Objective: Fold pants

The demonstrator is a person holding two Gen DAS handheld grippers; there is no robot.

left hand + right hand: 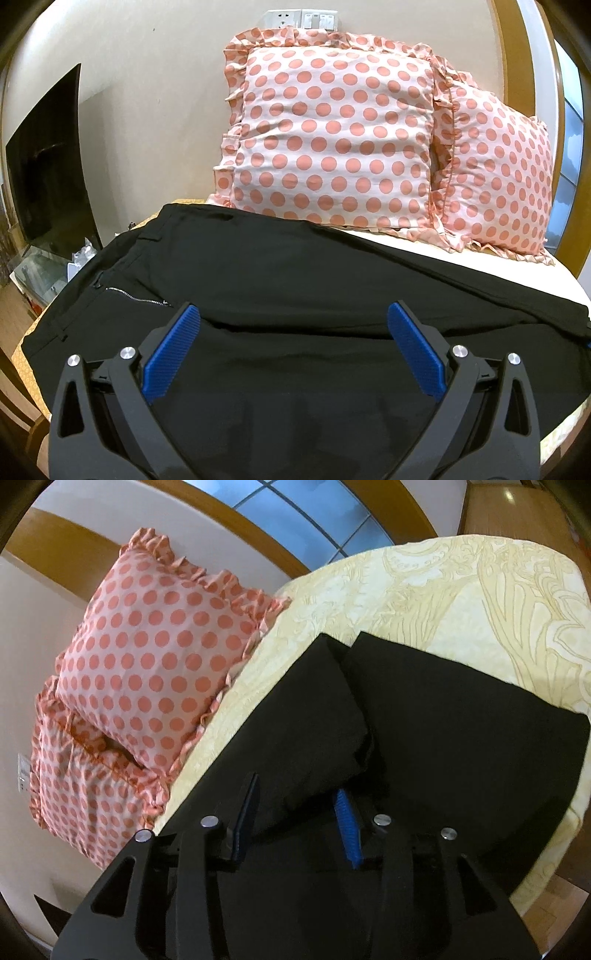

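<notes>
The black pants (295,280) lay spread across the bed (424,590), over its pale yellow patterned cover, with the waistband and zipper (136,298) toward the left of the left wrist view and the legs running off to the right. That flat, lengthwise layout suited folding: the cloth was smoothed enough for an edge to be picked up and carried over.

The left hand-held gripper (293,332) hovered over the seat of the pants with its jaws spread wide and nothing between its blue pads (171,354). It gripped nothing, and it probably waited there to pin or catch the waist end during the next fold.

In the right wrist view the leg end looked already doubled over: 2 thick black layers lay side by side with a crease between them. The right hand-held gripper (295,794) sat low at that end, jaws partly apart, with a fold of black cloth bulging between them. The pads did not appear to pinch it, so I judged the cloth let go and resting where it had been laid.

2 polka-dot pillows (332,136) leaned against the wall at the head of the bed, clear of the pants, leaving the cover free as a work surface.
</notes>
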